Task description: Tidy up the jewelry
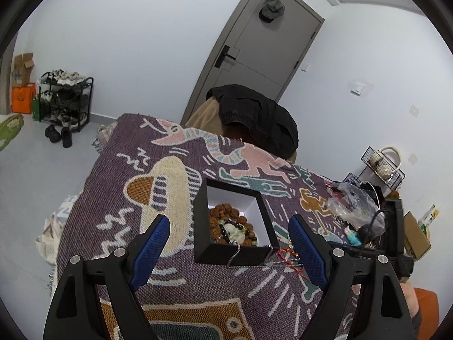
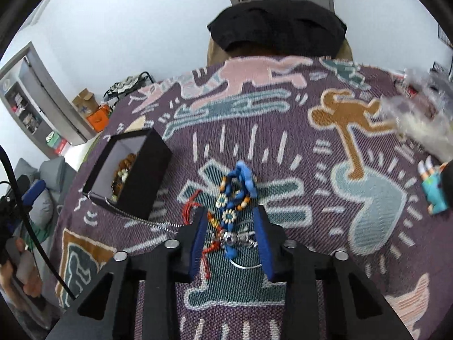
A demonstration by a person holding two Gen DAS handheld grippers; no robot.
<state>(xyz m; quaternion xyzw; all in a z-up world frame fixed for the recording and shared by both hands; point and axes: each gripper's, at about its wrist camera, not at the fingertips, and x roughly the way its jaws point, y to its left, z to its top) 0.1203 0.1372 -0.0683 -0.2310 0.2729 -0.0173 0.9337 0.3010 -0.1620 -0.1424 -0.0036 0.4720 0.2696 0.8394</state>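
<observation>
A black open box (image 1: pixel 235 256) stands on the patterned blanket and holds brown and dark bead bracelets (image 1: pixel 229 226). A silver chain (image 1: pixel 236 250) hangs over its front wall. My left gripper (image 1: pixel 228 221) is open and wide, with the box just ahead between its blue pads (image 1: pixel 153 243), not touching. In the right wrist view the box (image 2: pixel 153 164) is at the left. My right gripper (image 2: pixel 229 211) points down over a loose pile: a blue beaded bracelet (image 2: pixel 235 189), a red cord (image 2: pixel 189 206) and a silver piece (image 2: pixel 230 238). Its jaws straddle the pile, with a gap on both sides.
A crumpled plastic bag (image 1: pixel 351 198) and a small blue figure (image 2: pixel 434 195) lie at the blanket's right side. A chair draped with a black garment (image 1: pixel 254 113) stands behind the table. The silver chain (image 2: pixel 141 218) trails from the box toward the pile.
</observation>
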